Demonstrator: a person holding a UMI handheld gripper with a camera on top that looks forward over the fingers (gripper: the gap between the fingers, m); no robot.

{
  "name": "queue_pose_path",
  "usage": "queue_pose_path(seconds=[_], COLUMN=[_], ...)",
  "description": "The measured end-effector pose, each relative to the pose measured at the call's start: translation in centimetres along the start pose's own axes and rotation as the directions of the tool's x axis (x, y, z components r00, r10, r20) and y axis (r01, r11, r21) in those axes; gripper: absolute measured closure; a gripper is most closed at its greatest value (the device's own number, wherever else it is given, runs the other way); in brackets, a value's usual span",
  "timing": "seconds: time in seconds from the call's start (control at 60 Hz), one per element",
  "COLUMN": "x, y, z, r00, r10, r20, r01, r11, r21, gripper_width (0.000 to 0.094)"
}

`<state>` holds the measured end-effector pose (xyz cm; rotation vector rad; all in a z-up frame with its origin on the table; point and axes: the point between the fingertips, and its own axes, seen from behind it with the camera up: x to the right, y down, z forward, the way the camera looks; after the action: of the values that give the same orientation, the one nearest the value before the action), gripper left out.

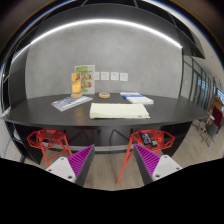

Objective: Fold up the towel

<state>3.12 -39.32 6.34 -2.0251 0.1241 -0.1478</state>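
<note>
Seen from well back in a room: one long dark oval table (60, 110) spanning the middle, grey wall behind, one curved ceiling light strip (100, 25) overhead at twelve o'clock. Two red chairs (48, 143) tucked at the near side of the table, one toward eight o'clock, the other toward four o'clock. One cream towel (119, 110) lying on the tabletop near centre, apparently already folded into a flat rectangle or not yet opened out; cannot tell which at this range. Left of the towel, at about ten o'clock, one flat light booklet or paper (71, 102); behind it one upright printed card (84, 81) and one small round object (104, 95); at about one o'clock, one small stack of white and blue items (137, 98). Gripper (112, 163) at six o'clock, released: two fingers with purple pads (77, 158) spread wide apart, nothing between them, well short of the table and the towel. Judged from this: folding not begun by the gripper; approach, grasp of a towel edge and the fold itself all left to do.
</note>
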Motion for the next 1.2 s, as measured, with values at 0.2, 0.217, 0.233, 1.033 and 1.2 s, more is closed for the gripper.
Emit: queue_pose_path(seconds=[0.2,0.217,0.233,1.033,1.2], x=[-2.0,-2.2,-2.4,-11.9,-11.6], y=[-2.5,-2.7,-3.1,-10.4,-11.0], z=[4.5,5.2,5.9,35.3,34.5], r00=[0.996,0.995,0.995,0.950,0.938], r10=[0.015,0.009,0.002,-0.197,-0.114], r20=[0.089,0.096,0.101,0.241,0.327], r01=[-0.016,-0.011,-0.004,0.186,0.106], r11=[1.000,1.000,1.000,0.980,0.993], r21=[0.019,0.021,0.024,0.068,0.041], gripper_width=[0.0127,0.0125,0.0124,0.0896,0.0927])
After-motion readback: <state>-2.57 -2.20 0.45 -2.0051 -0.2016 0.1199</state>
